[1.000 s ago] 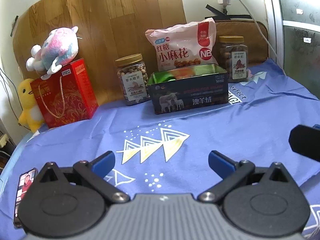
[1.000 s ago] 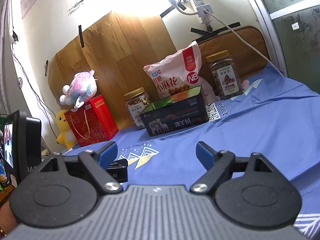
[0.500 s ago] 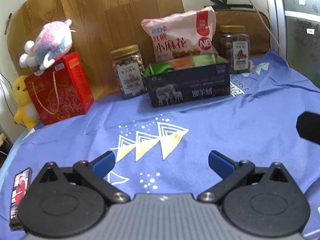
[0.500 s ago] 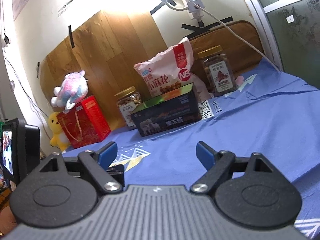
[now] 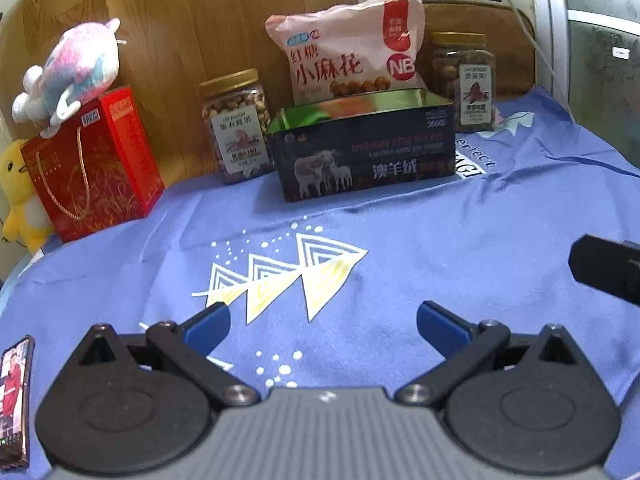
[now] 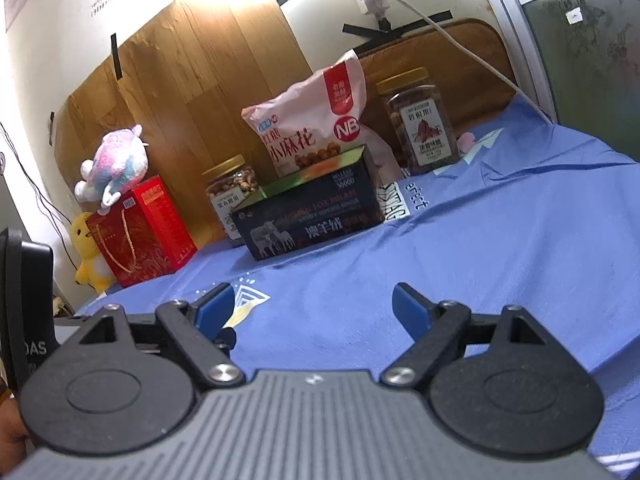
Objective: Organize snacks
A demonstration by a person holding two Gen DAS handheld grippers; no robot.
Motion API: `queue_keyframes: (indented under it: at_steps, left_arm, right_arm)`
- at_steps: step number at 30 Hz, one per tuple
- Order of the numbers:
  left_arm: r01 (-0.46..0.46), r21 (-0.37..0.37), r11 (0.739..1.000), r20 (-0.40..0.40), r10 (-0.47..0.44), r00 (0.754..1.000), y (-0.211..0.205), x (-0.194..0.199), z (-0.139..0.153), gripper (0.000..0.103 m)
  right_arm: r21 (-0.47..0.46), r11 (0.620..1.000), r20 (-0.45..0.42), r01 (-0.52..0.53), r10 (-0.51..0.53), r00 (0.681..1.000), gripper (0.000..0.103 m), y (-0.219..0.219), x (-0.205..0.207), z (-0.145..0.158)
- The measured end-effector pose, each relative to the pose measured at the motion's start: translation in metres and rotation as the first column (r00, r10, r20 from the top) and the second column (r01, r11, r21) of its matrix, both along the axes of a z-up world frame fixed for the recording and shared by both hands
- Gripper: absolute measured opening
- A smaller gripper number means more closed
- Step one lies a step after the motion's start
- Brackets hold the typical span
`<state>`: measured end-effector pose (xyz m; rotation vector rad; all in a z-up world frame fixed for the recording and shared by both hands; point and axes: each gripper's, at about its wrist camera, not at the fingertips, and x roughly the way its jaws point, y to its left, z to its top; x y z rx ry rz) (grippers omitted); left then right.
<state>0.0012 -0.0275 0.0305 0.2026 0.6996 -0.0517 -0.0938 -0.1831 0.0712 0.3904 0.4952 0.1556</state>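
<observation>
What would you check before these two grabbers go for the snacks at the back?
1. Left gripper open and empty: ok.
2. Right gripper open and empty: ok.
3. Blue cloth between grippers and snacks free of obstacles: ok.
4. Dark tin open on top, ready to take snacks: ok.
5. Pink snack bag and both jars upright behind or beside the tin: ok.
6. Room left inside the tin: cannot tell, only coloured reflections show.

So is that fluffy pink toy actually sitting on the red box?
Touching. In the left wrist view the pink plush toy rests directly on the top edge of the red gift box, with no gap between them.
</observation>
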Motion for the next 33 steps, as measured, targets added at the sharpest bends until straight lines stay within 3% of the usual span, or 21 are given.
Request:
queue_keyframes:
  at_steps: [14, 33]
  left_arm:
    - [0.011, -0.031, 0.999, -0.024, -0.012, 1.0, -0.006, 0.031, -0.007, 0.103]
    - [-0.012, 0.006, 1.0, -0.056, 0.012, 0.998, -0.002, 0.035, -0.015, 0.103]
  right_arm:
    - [-0.056, 0.998, -0.004, 0.038, -0.039, 0.999, 0.088, -0.008, 0.014, -0.005]
    - [-0.022, 0.999, -0.025, 0.028, -0.028, 0.999, 0.088, -0.008, 0.027, -0.01]
